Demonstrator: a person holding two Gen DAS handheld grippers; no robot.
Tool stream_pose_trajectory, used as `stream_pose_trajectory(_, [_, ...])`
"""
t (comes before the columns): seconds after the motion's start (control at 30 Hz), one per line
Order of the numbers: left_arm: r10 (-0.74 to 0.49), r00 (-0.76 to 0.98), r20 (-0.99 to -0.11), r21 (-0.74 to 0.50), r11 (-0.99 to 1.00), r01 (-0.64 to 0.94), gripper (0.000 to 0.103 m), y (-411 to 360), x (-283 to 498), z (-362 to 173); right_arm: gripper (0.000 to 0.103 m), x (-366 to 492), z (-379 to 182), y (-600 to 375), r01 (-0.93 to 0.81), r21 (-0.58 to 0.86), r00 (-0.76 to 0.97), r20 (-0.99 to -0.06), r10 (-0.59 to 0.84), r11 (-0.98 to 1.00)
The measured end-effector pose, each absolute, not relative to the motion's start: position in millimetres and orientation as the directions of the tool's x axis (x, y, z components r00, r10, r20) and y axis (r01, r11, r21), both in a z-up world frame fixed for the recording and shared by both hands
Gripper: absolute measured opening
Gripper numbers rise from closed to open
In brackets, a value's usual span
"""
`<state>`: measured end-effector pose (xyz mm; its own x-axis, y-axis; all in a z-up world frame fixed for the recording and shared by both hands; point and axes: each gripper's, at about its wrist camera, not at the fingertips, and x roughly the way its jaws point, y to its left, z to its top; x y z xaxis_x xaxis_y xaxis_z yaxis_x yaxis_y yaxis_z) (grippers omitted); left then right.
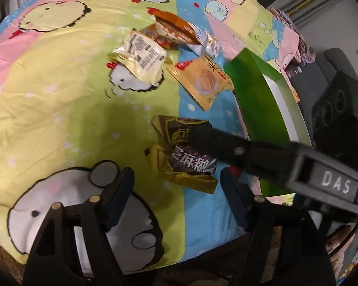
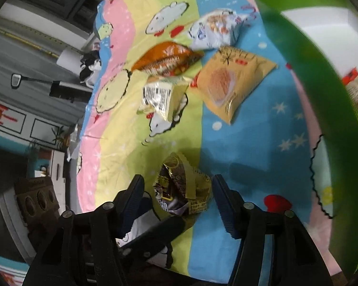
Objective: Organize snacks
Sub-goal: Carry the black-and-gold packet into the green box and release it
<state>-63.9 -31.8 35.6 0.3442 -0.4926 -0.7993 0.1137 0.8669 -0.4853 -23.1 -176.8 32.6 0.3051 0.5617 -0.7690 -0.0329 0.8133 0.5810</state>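
In the left wrist view, your left gripper [image 1: 176, 190] hangs released at the lower centre of the frame, its blue ribbed pads standing apart over the cartoon-print bedsheet [image 1: 59, 109], with nothing between them yet. Just above it lies the crumpled yellow-and-purple sesame packet [image 1: 183, 159], and the black finger of your right gripper [image 1: 202, 140] reaches in from the right edge and lies across the top of that packet. Keep the left tool out of the way, since both are crowding one small target. The green bin [image 1: 257, 109] stands at the right of the frame with a smooth, glossy wall and a white inside; carry the packet there in a short arc. In the right wrist view, the same packet sits low in the centre between your right gripper's pads, which stand either side of it without visibly pressing, so I judge it released and not yet gripping. Close squarely on the bunched middle, not on a loose serrated edge, because the thin foil will slip or tear. Further up the frame lie a flat orange pastry pouch [image 2: 229, 83], a cream packet with a barcode [image 2: 162, 97], a puffy orange crinkled bag [image 2: 167, 59] and a white pillow bag [image 2: 217, 31], all soft and light.
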Motion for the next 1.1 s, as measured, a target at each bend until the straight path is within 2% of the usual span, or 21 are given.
stream_pose_trajectory(0.03, [-0.494,0.334,-0.803,-0.487,0.866,0.112,0.064,-34,-63,32,0.056,-22,29,-176,-0.032,0.585,0.294,-0.77,0.567,0.811])
stream_pose_trajectory(0.13, [-0.505,0.337,-0.795,-0.497,0.86,0.116,0.056,-36,-62,29,0.055,-21,23,-176,-0.032,0.588,0.29,-0.768,0.57,0.808])
stream_pose_trajectory(0.33, [-0.5,0.346,-0.794,-0.485,0.864,0.136,0.048,-36,-61,30,0.05,-21,19,-174,-0.056,0.597,0.295,-0.756,0.584,0.8])
stream_pose_trajectory(0.53, [-0.481,0.397,-0.782,-0.45,0.876,0.175,0.046,-44,-65,50,0.049,-28,39,-172,-0.108,0.588,0.35,-0.732,0.585,0.801])
stream_pose_trajectory(0.77, [-0.494,0.499,-0.712,-0.397,0.869,0.295,0.046,-70,-72,106,0.049,-43,96,-198,-0.156,0.595,0.496,-0.643,0.584,0.788])
stream_pose_trajectory(1.1, [-0.574,0.515,-0.637,-0.33,0.806,0.491,0.046,-140,-66,154,0.049,-67,150,-271,-0.111,0.594,0.688,-0.533,0.493,0.797])
